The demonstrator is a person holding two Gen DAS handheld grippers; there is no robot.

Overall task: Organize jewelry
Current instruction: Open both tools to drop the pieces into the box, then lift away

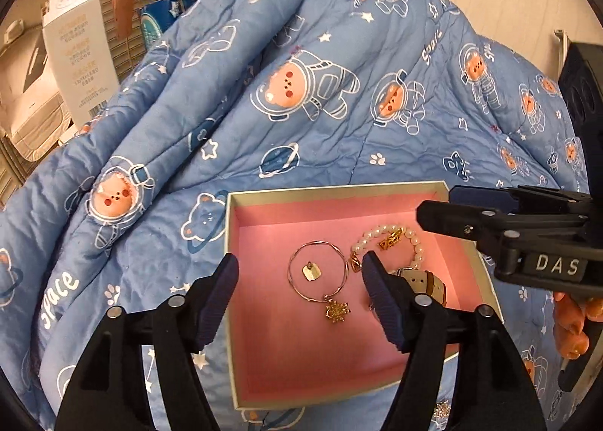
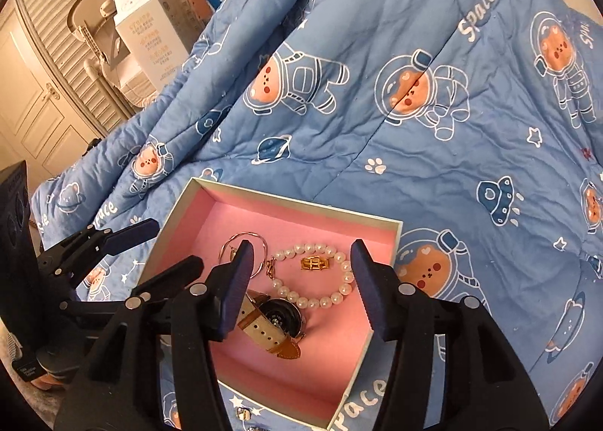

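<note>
A shallow box (image 1: 339,188) (image 2: 301,201) with a pink lining lies on a blue space-print quilt (image 1: 301,110). Inside are a thin gold bangle with a snowflake charm (image 1: 336,310), a small square gold pendant (image 1: 312,272), a pearl bracelet (image 1: 416,246) (image 2: 312,303) and a watch (image 1: 426,282) (image 2: 275,312) with a cream and tan strap. My left gripper (image 1: 299,269) (image 2: 169,246) hangs open above the bangle, holding nothing. Above the watch and pearls my right gripper (image 2: 301,254) (image 1: 437,201) is also open and holds nothing.
A small glittery piece (image 1: 441,410) (image 2: 243,412) lies on the quilt just outside the box's near edge. The quilt bunches into a tall fold behind the box. A white carton (image 1: 79,46) and other boxes stand beyond the bed at the left. Fingers of a hand (image 1: 573,325) show at the right edge.
</note>
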